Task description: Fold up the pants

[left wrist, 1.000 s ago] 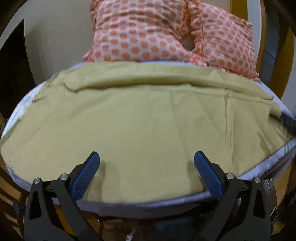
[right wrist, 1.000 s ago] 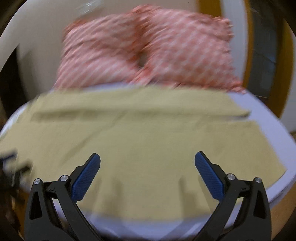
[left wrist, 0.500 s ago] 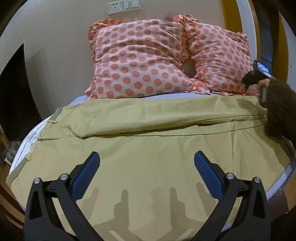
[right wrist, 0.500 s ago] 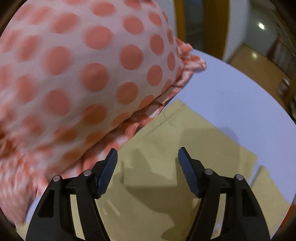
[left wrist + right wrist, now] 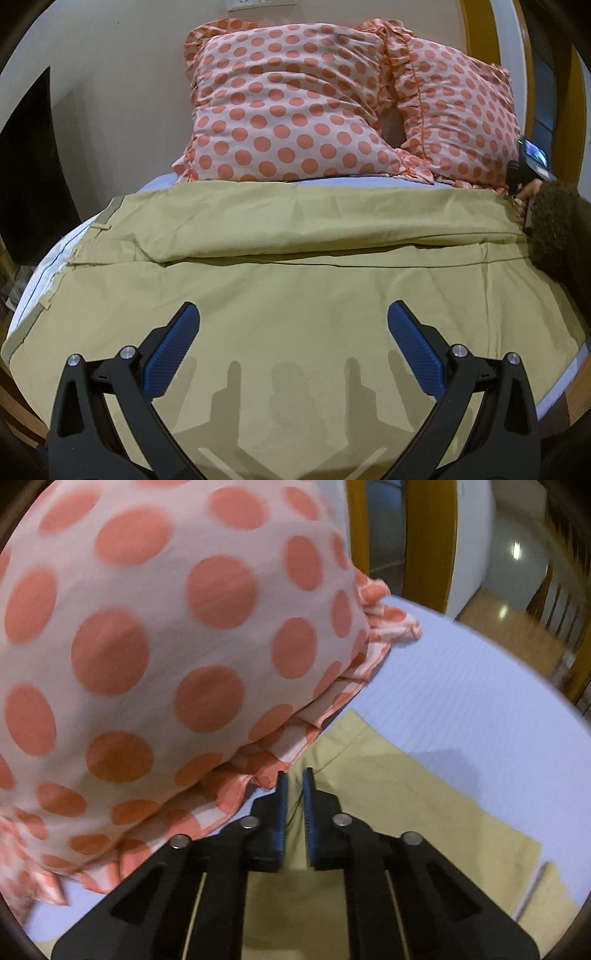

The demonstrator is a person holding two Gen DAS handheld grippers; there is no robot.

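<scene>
Pants (image 5: 295,302) lie flat across the bed (image 5: 461,686), just under the dotted pillows (image 5: 295,103).

The right tool (image 5: 293,775) is almost closed, its tips pinching the far pant edge, right beside the pillow frill at 10 o'clock. It could grab the frill too, and then the pillow would drag along with the fold. With so small a bite, the thin cloth might also slip out.

The left tool (image 5: 293,332) is wide open and holds nothing, hanging over the near side. If only one end lifts, the fold may go crooked.

They are tan, smooth, with one long crease and belt loops at 9 o'clock.
</scene>
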